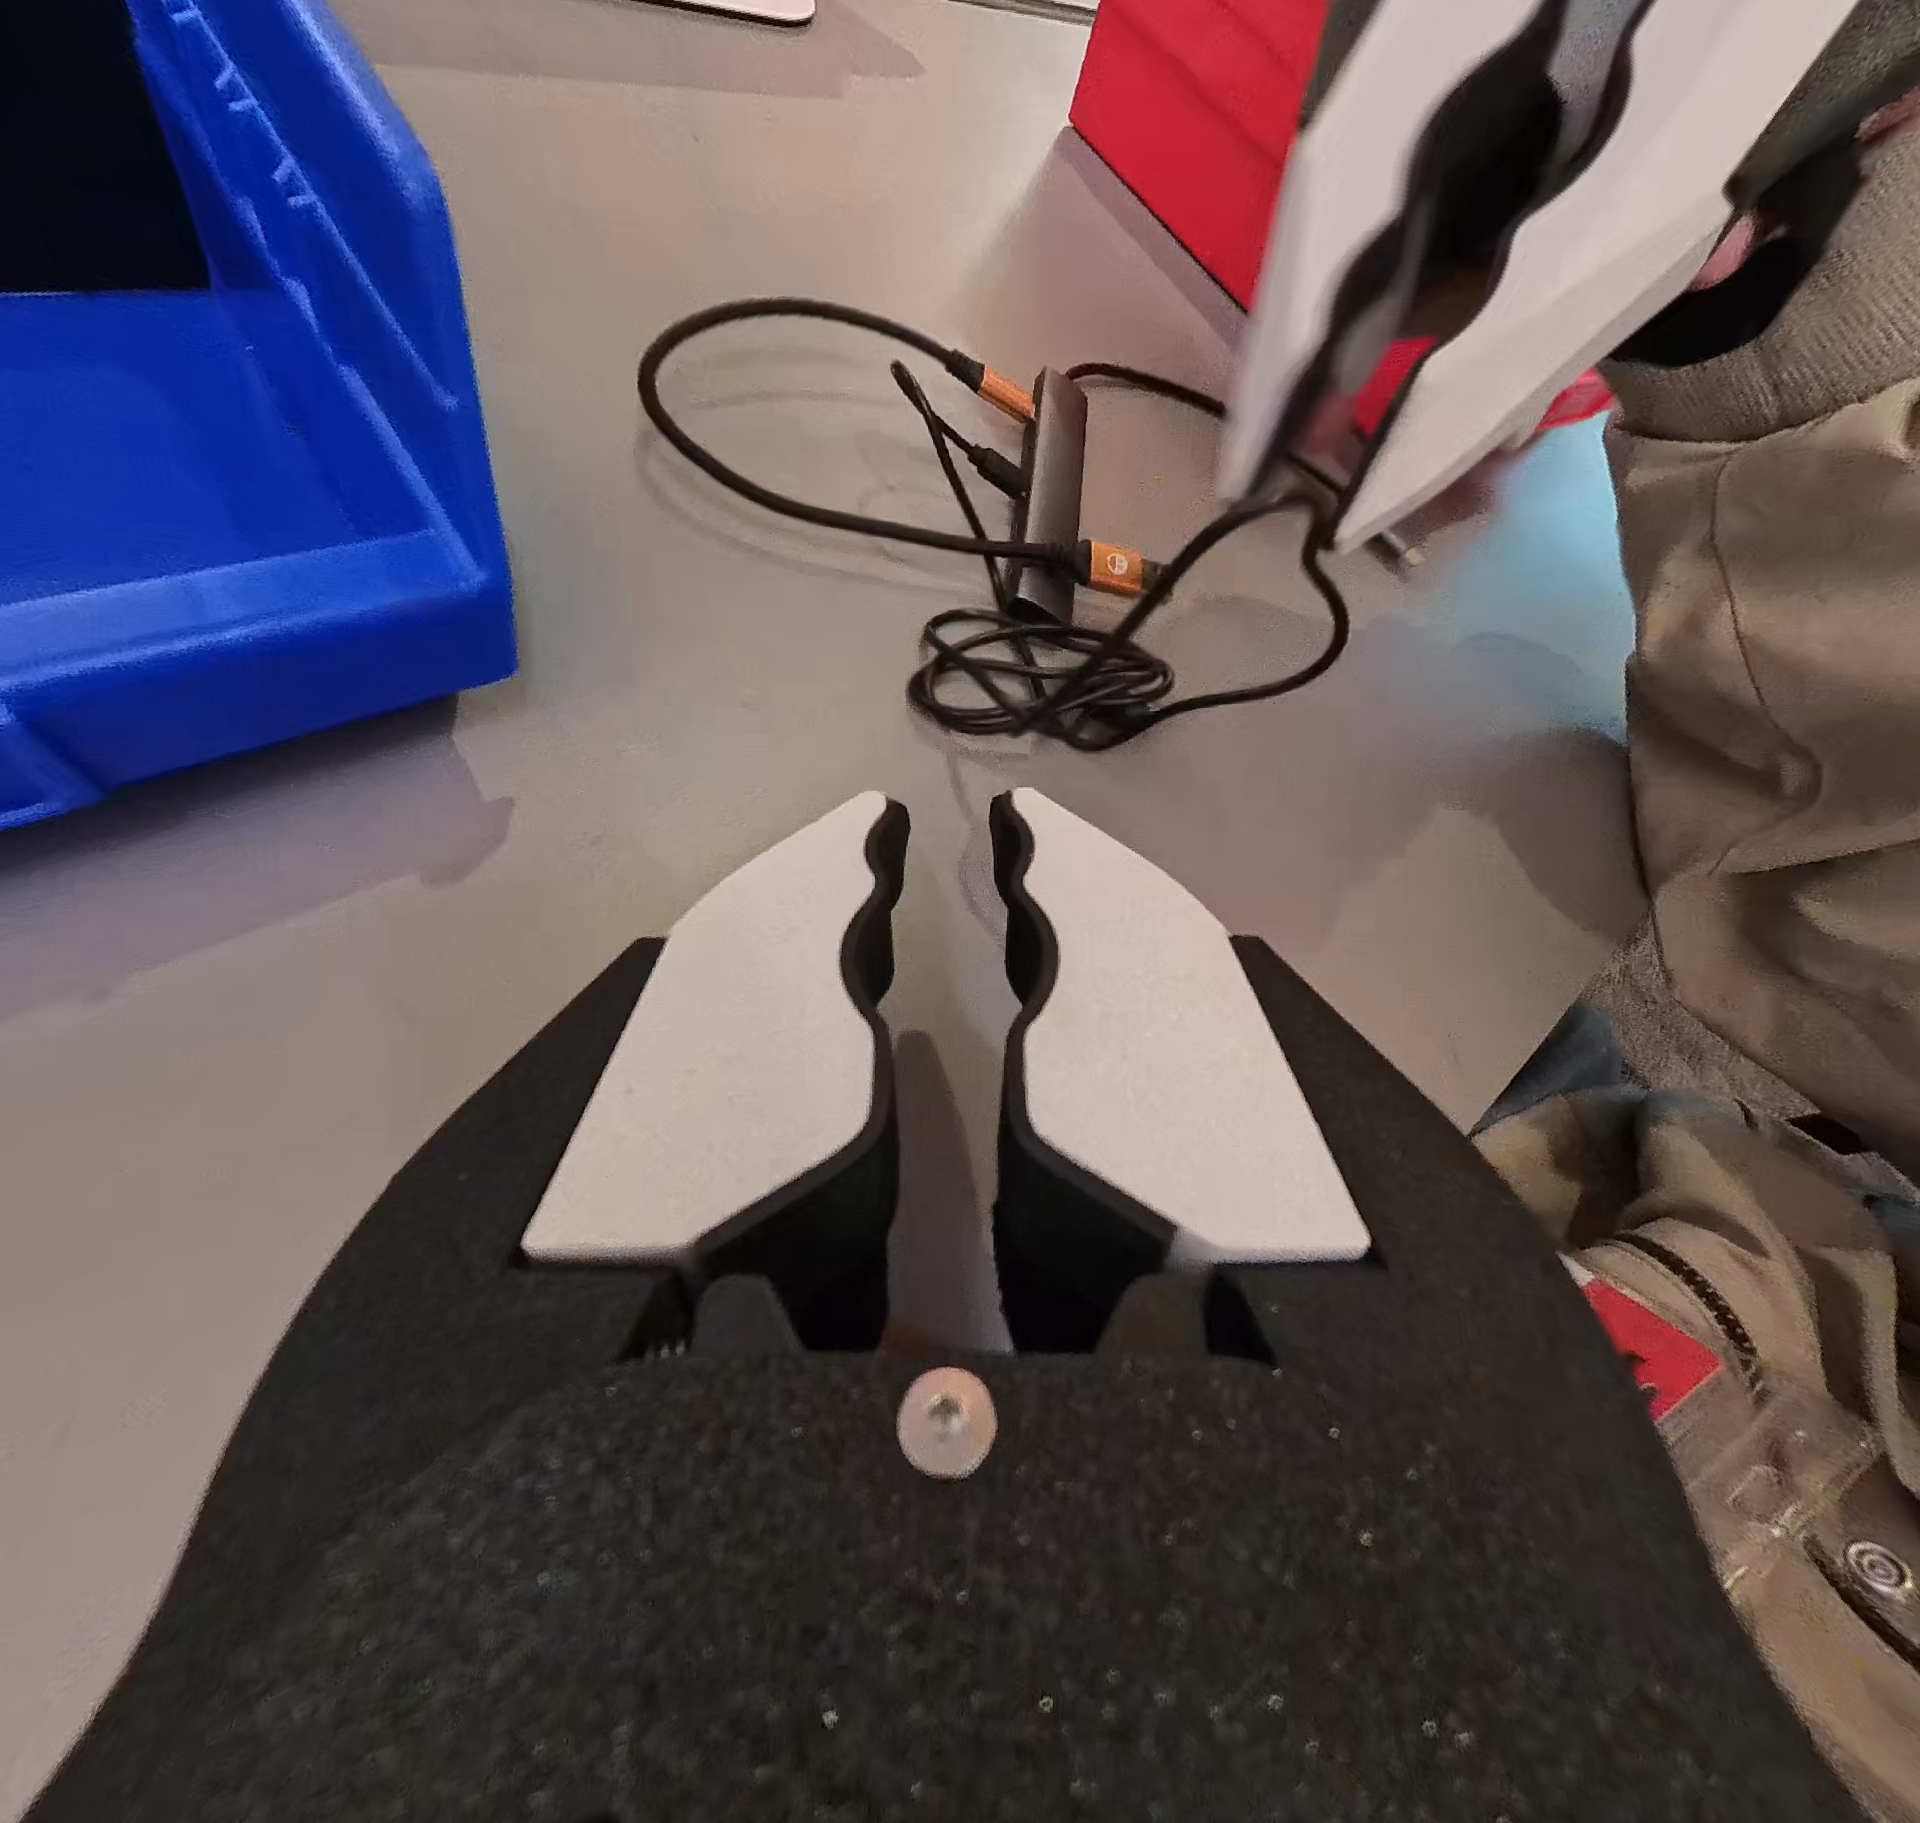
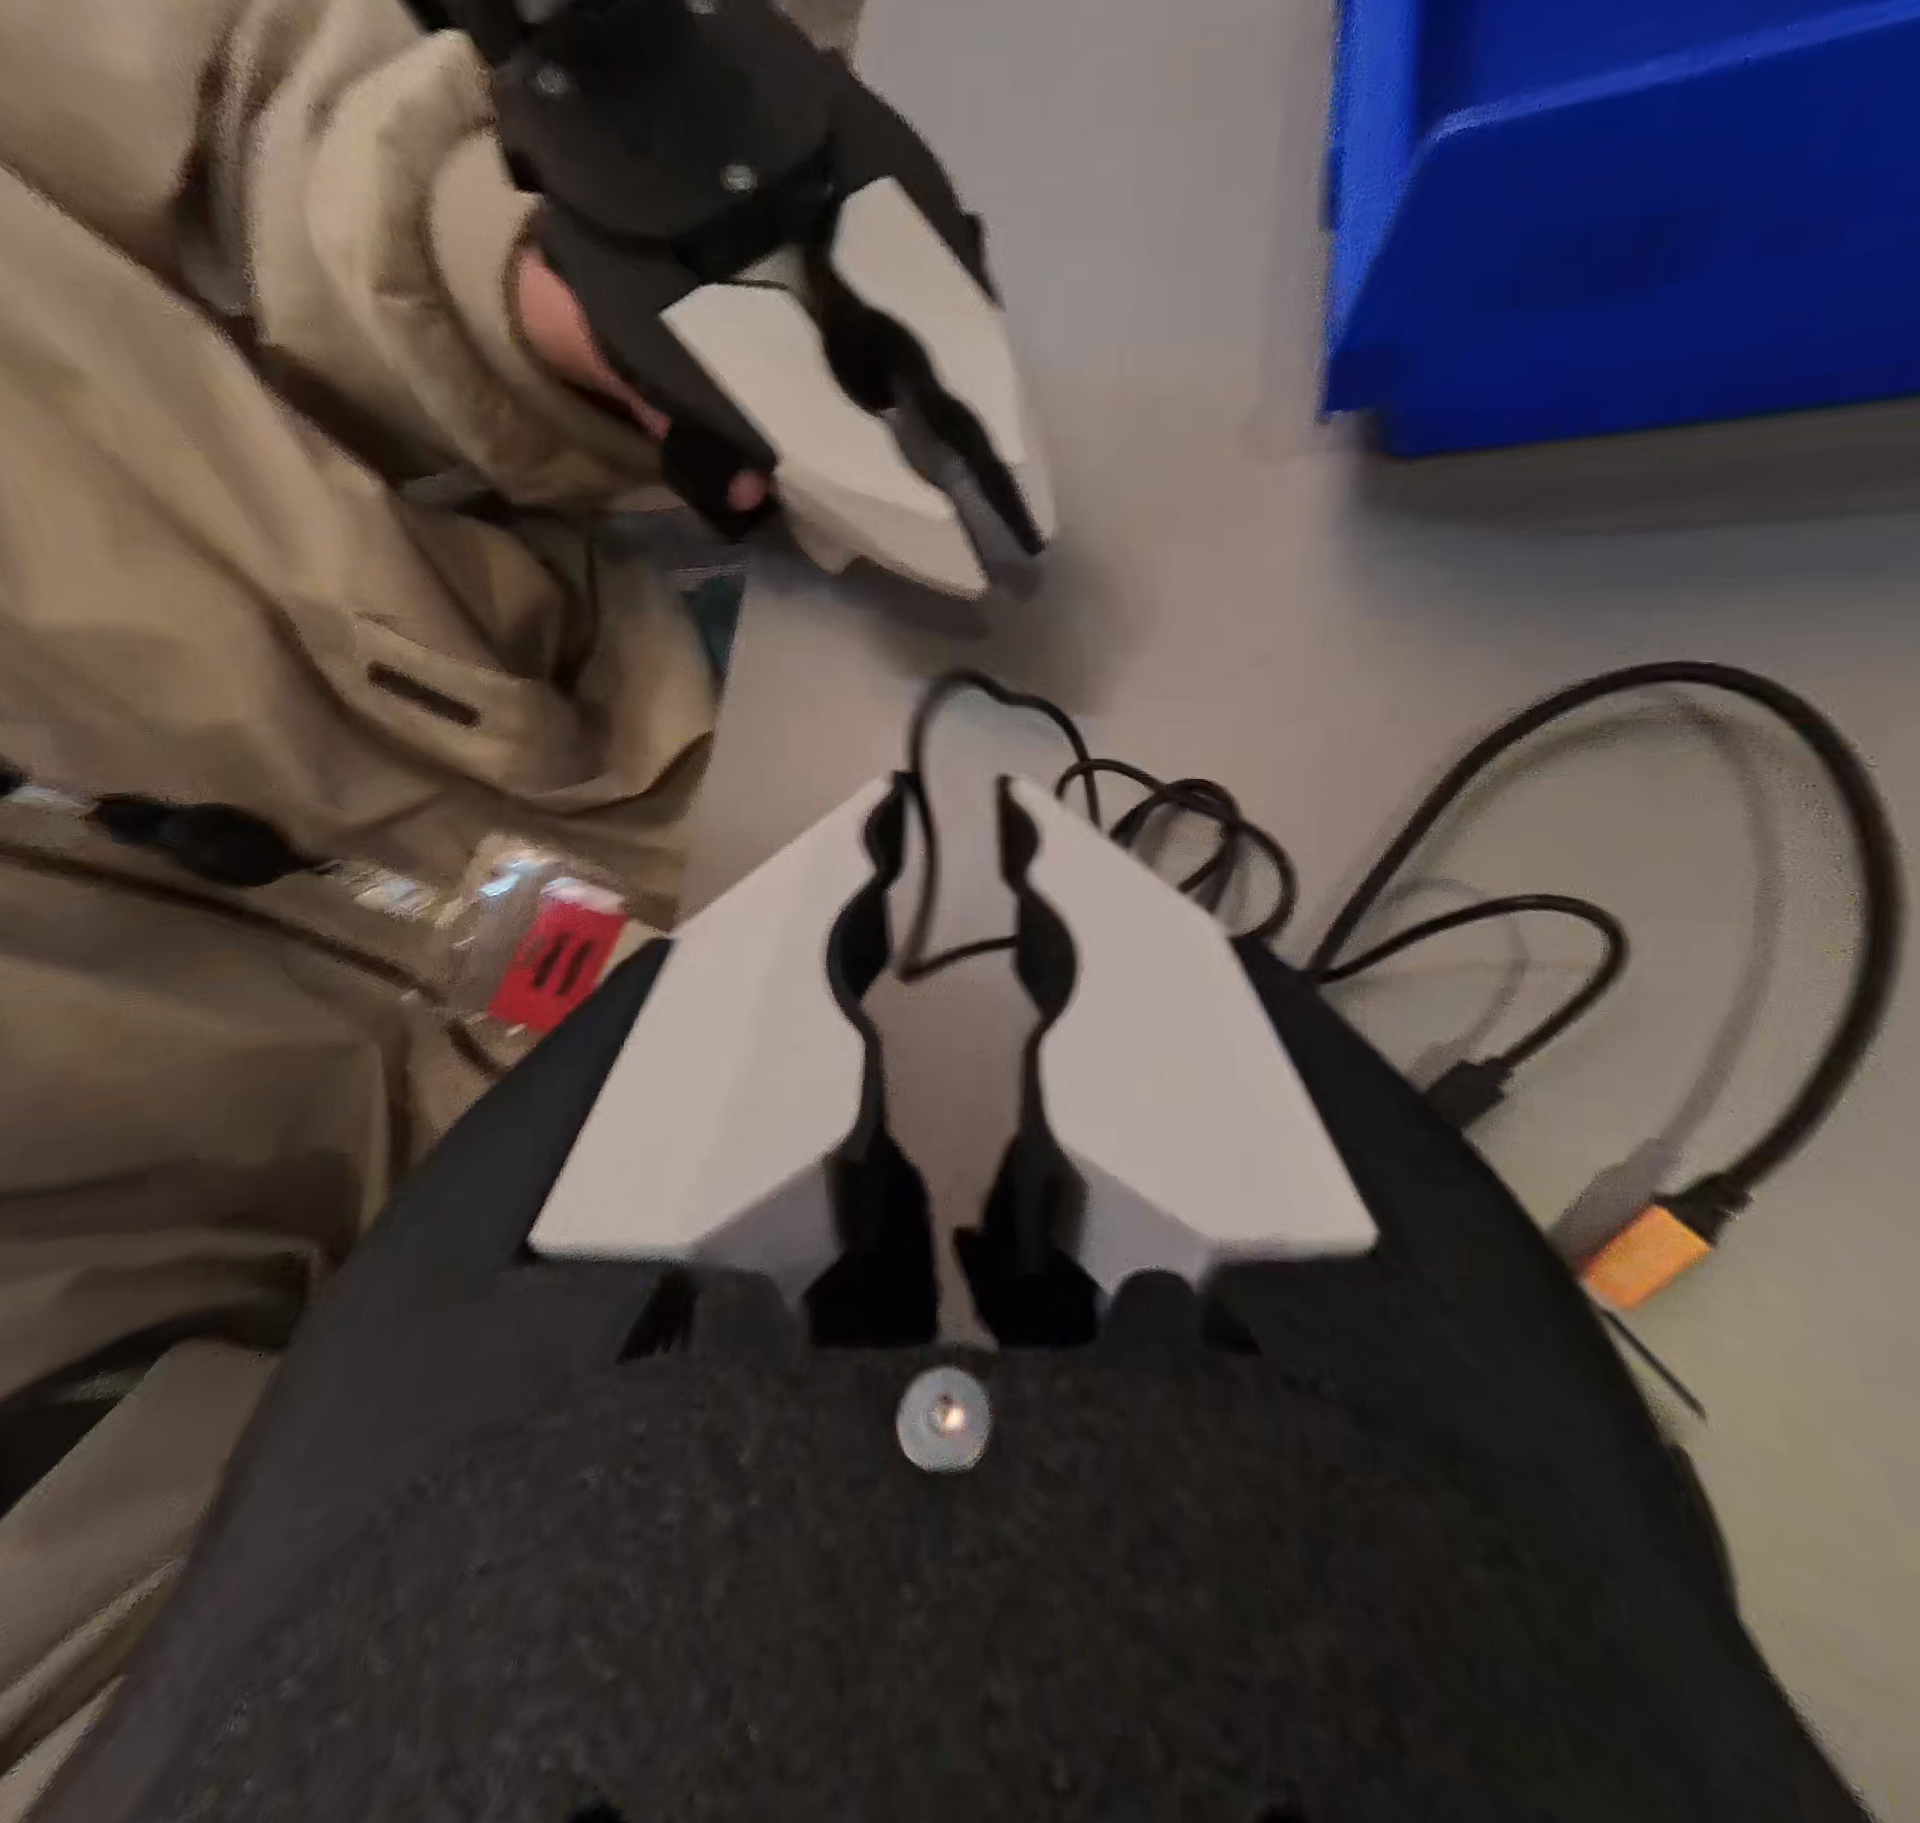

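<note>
Right gripper point(image 2: 948, 797): jaws parted by a narrow gap, thin black cable point(image 2: 940, 843) running between the 2 tips; grip on it cannot be confirmed. Cable coil point(image 1: 1039, 682) lies on the grey table point(image 1: 675, 215) beside a dark hub point(image 1: 1049, 485) with orange plugs point(image 1: 1117, 568). Left gripper point(image 1: 948, 817): slightly parted, holding nothing, just short of the coil. Blue bin point(image 1: 260, 485) at left, red box point(image 1: 1195, 80) behind.

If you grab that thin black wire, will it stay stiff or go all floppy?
Probably floppy: the thin black wire lies in loose coils on the grey table. Likely light too. It may drag the small hub, since cables plug into it.
</note>
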Available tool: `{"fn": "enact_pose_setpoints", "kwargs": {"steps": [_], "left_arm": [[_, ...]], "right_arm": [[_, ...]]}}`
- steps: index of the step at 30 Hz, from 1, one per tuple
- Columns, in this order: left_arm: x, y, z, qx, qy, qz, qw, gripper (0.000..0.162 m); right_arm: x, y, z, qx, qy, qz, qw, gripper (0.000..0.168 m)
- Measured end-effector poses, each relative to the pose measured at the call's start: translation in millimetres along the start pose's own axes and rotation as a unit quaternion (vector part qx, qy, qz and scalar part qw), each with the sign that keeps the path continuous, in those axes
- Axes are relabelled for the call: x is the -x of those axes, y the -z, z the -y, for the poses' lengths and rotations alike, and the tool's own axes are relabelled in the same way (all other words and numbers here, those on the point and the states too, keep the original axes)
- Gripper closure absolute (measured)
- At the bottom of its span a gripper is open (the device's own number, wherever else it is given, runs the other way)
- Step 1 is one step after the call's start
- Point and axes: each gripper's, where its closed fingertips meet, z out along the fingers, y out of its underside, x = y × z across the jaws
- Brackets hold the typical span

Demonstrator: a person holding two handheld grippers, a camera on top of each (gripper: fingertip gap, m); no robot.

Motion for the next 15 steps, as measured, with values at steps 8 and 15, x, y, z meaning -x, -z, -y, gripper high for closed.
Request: {"fn": "enact_pose_setpoints", "kwargs": {"steps": [8, 15], "left_arm": [[7.0, 9.2, -3.0, -0.002, -0.034, 0.032, 0.999, 0.144], [-21.7, -0.8, 36.4, 0.001, -0.155, 0.002, 0.988, 0.131]], "right_arm": [[-75.3, 80.2, -5.1, -0.216, -0.114, -0.322, 0.914, 0.123], [-38.4, 63.7, -90.3, -0.245, -0.181, -0.439, 0.845, 0.121]]}}
